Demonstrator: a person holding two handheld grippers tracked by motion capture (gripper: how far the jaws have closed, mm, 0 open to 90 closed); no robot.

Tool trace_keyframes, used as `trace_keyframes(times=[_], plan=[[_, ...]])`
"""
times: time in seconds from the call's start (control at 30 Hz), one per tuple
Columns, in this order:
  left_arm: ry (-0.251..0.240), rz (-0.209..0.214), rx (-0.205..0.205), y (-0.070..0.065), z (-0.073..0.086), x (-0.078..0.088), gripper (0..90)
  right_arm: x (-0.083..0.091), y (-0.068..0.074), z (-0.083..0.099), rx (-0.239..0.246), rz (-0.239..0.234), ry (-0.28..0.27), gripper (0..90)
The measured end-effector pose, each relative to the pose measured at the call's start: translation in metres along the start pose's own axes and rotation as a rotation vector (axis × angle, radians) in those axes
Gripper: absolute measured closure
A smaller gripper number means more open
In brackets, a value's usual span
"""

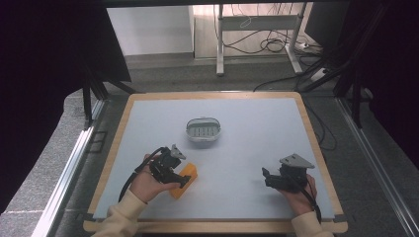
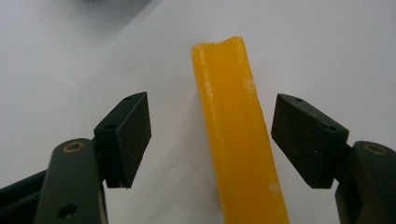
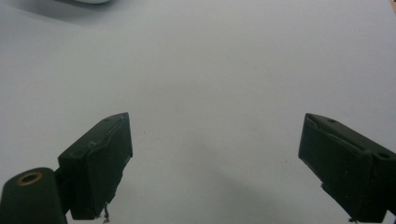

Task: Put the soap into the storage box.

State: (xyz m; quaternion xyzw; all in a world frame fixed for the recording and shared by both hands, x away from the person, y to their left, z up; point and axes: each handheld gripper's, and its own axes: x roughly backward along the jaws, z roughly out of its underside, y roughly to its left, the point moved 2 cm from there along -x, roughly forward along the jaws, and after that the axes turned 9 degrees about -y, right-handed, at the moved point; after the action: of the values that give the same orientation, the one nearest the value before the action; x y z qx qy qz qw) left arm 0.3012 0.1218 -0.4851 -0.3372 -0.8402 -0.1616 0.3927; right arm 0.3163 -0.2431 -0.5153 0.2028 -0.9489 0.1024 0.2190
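left tool (image 1: 184, 180) sat low over the tabletop (image 1: 257, 143), jaws spread wide and nothing gripped. the orange block (image 2: 238, 135) stood on edge between them, a long narrow bar running straight away from the tool. in the left gripper view there was bare tabletop on both sides of it: a wider gap to the left pad (image 2: 133, 140), a thinner one to the right pad (image 2: 308, 140). neither pad touched it. the block sat off-centre in the opening, nearer the right pad.

step in hand, as i judged it: the reach-in before the grasp. tool already straddled the block, grip not yet made.

beyond the left tool and a little toward the middle of the tabletop, well apart from the block, was a small grey basket (image 1: 203, 129), oval, slotted floor, nothing in it that i could make out. likely where the block was bound, though that was only a guess.

right tool (image 1: 269, 178) rested off to the far side, well clear of the block and the basket. its jaws were also wide, with plain tabletop between the pads (image 3: 100, 163). it looked idle.

next move called for: shift the left tool slightly so the block centred, then close evenly on its two long faces. a lopsided close could tip or skid the bar. the block looked smooth, so a firm hold before lifting.
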Motion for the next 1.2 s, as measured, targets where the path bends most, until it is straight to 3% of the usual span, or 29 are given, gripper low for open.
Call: trace_keyframes(times=[0.2, 0.4, 0.6, 0.83, 1.0, 1.2], plan=[[0.049, -0.015, -0.008, -0.005, 0.002, -0.012, 29.7, 0.000, 0.001, 0.000, 0.000, 0.000, 0.004, 9.9], [0.095, -0.023, 0.010, -0.006, 0.004, -0.024, 30.3, 0.000, 0.001, 0.000, -0.002, 0.003, 0.005, 9.9], [0.140, -0.004, 0.025, -0.006, 0.006, -0.033, 39.2, 0.000, 0.001, 0.000, 0.002, -0.001, -0.008, 9.9], [0.154, -0.010, 0.036, -0.006, 0.000, -0.038, 46.6, 0.000, 0.002, 0.000, 0.010, 0.002, -0.005, 9.9], [0.155, 0.016, 0.048, -0.007, 0.001, -0.043, 58.8, 0.001, 0.001, 0.000, 0.010, 0.007, -0.002, 9.9], [0.151, 0.024, 0.046, -0.007, 0.001, -0.042, 61.7, 0.001, 0.001, -0.001, 0.010, 0.008, -0.003, 9.9]])
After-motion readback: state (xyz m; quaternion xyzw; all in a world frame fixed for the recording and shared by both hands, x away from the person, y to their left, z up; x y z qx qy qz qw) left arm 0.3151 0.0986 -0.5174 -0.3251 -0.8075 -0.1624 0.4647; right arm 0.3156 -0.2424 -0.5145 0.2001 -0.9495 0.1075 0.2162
